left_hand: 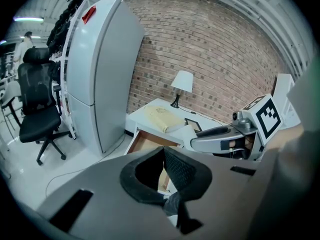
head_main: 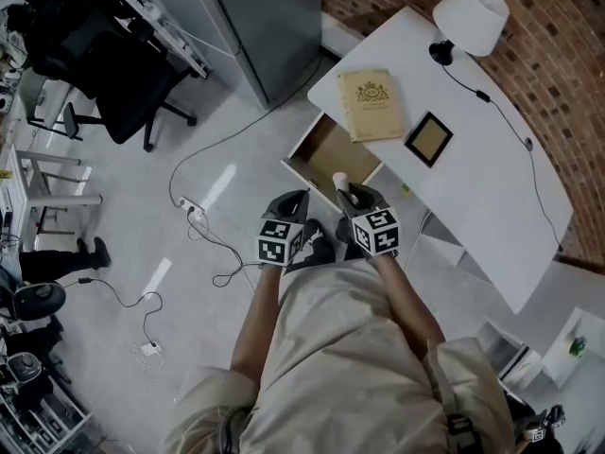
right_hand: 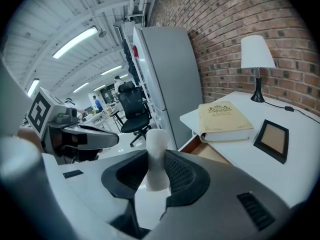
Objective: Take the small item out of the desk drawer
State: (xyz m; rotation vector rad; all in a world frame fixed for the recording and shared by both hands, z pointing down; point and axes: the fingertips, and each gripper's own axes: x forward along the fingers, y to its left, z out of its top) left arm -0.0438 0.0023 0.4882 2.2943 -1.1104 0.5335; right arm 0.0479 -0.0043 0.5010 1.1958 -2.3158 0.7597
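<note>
Because the small white item (right_hand: 156, 146) looks matte and stubby, a short upright plug that narrows a little where the pads press it, it is probably light and somewhat soft, perhaps foam. It should not be fragile, though a hard squeeze may deform it. A light clamp across its middle suits it best, leaving both ends free, and that is how it is taken now.

The right tool (right_hand: 154, 170) has its jaws closed on the item. One pad presses each side, the top stands up above the jaws, and the lower end pokes out below them. In the head view the item (head_main: 340, 181) sits at the tip of the right tool (head_main: 348, 195), over the near front corner of the open drawer (head_main: 326, 149). It appears to be lifted clear of the drawer rather than resting in it, so the removal seems largely done. How high it hangs cannot be judged.

The left tool (left_hand: 163, 166) has its jaws together with nothing between them. It is held just beside the right one, on the floor side of the drawer, and is not touching the item.

On the white desk (head_main: 473, 159) behind the drawer lie a book (head_main: 371, 104), a picture frame (head_main: 428, 138) and a lamp (head_main: 470, 15), all well apart from the item.
</note>
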